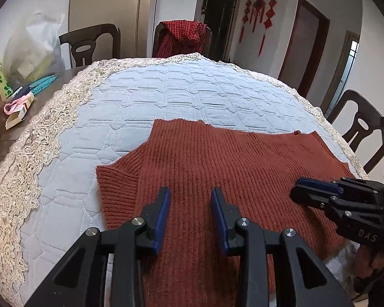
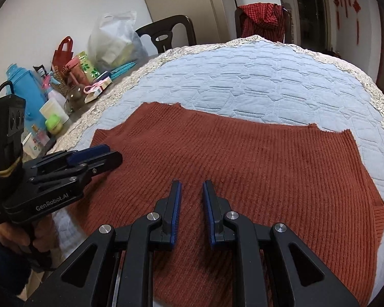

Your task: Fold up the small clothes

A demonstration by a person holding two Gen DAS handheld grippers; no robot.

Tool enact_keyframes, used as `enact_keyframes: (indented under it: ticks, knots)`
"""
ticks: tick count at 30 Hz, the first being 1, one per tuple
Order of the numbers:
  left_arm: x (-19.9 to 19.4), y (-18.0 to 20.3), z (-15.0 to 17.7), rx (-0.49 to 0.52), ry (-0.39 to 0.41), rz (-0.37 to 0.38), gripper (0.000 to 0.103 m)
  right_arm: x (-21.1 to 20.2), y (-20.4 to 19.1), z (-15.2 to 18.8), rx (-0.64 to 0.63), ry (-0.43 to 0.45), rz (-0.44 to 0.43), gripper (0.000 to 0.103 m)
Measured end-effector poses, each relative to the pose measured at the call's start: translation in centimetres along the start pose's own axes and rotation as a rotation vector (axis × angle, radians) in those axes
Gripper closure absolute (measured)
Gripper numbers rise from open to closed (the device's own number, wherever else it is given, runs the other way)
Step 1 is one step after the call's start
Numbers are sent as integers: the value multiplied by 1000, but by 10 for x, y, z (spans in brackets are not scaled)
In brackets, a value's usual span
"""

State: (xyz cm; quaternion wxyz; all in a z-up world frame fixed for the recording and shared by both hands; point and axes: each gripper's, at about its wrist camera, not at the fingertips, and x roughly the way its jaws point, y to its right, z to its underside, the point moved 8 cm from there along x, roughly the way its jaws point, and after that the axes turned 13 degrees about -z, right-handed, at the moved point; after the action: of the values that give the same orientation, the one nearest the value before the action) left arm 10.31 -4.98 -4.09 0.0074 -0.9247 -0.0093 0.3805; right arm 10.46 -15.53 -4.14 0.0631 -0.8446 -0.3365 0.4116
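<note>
A rust-red ribbed knit sweater [image 1: 230,163] [image 2: 256,158] lies flat on the pale blue quilted cover [image 1: 179,92] [image 2: 256,84]. It shows a short sleeve end at the left and another at the right. My left gripper [image 1: 191,194] hovers over its left part, jaws open with only knit showing in the gap. My right gripper [image 2: 192,184] is over the middle of the sweater, jaws a narrow gap apart and holding nothing. Each gripper shows in the other's view, the right gripper [image 1: 298,188] at the sweater's right edge and the left gripper [image 2: 114,153] near its left sleeve.
The cover has a cream lace border [image 1: 25,168] [image 2: 371,89]. Bottles, gift bags, a white plastic bag and small boxes crowd the bare table [image 2: 51,89] [image 1: 15,94] to the left. Dark wooden chairs [image 1: 89,43] stand around it, one draped with a red checked garment [image 1: 184,35].
</note>
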Motion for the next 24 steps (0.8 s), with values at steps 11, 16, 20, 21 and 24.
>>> enact_keyframes:
  ticks: [11,16,20,21,24]
  knots:
    - [0,0,1,2,1,-5,66,-14,-16,28,-6,3,-60,85]
    - [-7,-2,4,-7,-6,-9,66,-18,-20,25,4,-4,-68,86]
    - [-19,-7,12,-23,-1,9,66,-20,-30,36,-12,-27,-106,85]
    - [-20,-9,15,-27,-1,12,66,-17,-27,43,-10,-47,-96,85]
    - [-28,-10,18,-33,3,30,66,-20,-24,47,26,-29,-114,86]
